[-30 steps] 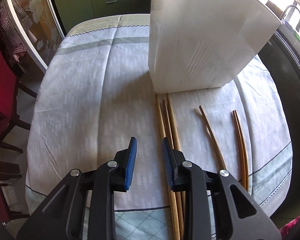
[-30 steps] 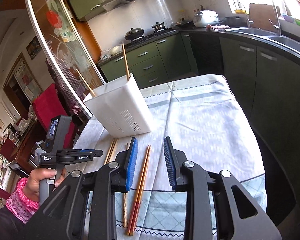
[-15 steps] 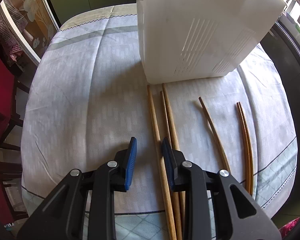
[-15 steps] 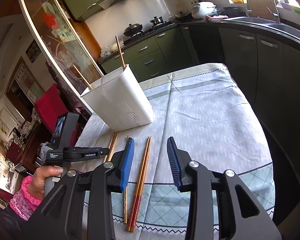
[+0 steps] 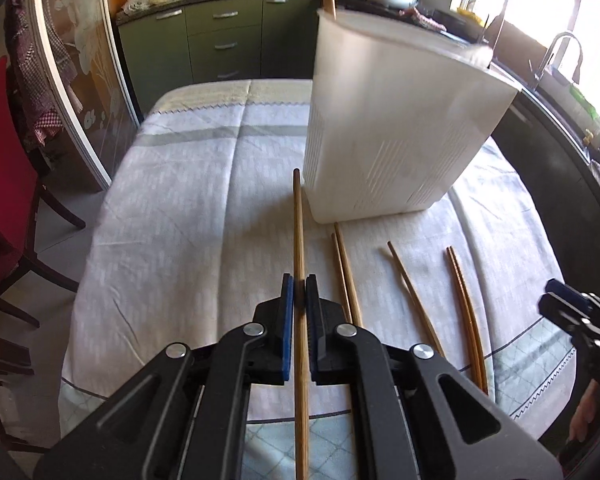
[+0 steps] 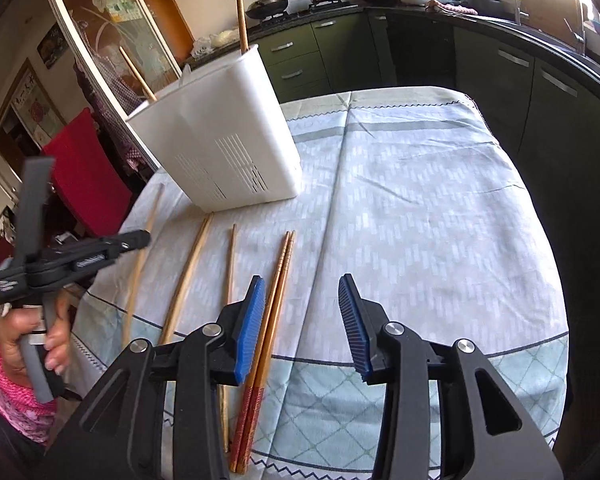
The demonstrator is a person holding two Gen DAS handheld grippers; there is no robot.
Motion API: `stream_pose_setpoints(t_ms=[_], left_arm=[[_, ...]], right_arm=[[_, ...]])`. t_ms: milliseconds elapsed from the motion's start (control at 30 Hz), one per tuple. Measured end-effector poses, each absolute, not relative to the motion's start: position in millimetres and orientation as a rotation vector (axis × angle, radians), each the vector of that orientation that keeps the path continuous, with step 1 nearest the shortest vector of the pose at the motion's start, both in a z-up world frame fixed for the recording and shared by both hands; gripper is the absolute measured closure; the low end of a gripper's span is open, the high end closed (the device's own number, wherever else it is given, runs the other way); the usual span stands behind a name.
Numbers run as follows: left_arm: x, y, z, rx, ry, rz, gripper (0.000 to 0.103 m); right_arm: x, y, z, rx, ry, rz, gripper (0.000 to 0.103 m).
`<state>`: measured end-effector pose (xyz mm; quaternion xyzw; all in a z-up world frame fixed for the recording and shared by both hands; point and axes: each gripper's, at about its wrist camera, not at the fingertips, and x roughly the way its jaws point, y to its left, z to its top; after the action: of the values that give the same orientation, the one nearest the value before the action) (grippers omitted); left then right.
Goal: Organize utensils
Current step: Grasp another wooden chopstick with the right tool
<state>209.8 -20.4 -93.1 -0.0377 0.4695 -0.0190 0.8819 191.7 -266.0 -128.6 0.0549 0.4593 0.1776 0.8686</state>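
My left gripper (image 5: 299, 284) is shut on a long wooden chopstick (image 5: 299, 232), held above the cloth and pointing at the left base of the white utensil holder (image 5: 392, 132). Several more chopsticks lie on the cloth: a pair (image 5: 346, 272), a single one (image 5: 414, 300) and a red-ended pair (image 5: 466, 312). My right gripper (image 6: 302, 308) is open and empty, low over the red-ended pair (image 6: 278, 284). The holder (image 6: 224, 144) holds two upright chopsticks (image 6: 241, 12). The left gripper (image 6: 132, 240) with its held chopstick (image 6: 142, 256) shows in the right wrist view.
The table (image 6: 440, 208) wears a pale patterned cloth. Red chairs (image 5: 0, 184) stand at the left. Green cabinets (image 5: 224, 40) and a dark counter with a sink (image 6: 540, 20) ring the back and right. The right gripper (image 5: 580, 316) shows at the left wrist view's right edge.
My left gripper closed on the leftmost chopstick and lifted it off the cloth. My right gripper opened wider and dropped lower over the red-ended pair.
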Motion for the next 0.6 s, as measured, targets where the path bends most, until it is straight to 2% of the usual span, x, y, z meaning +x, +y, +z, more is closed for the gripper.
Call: stream_pose_setpoints(t_ms=[67, 267, 600], left_arm=[[195.5, -14.5, -79.7, -0.085, 0.905, -0.038, 0.097], [157.5, 2.3, -55.2, -0.105, 0.738, -0.054, 0.097], [145.1, 6.9, -51.2, -0.120, 0.704, -0.097, 0.097]], right_arm=[[200.1, -256.1, -141.4, 0.092, 0.997, 0.373, 0.073], [212.1, -234.0, -164.1, 0.033, 1.043, 0.369, 0.073], [219.8, -214.8, -172.0, -0.083, 1.061, 0.312, 0.073]])
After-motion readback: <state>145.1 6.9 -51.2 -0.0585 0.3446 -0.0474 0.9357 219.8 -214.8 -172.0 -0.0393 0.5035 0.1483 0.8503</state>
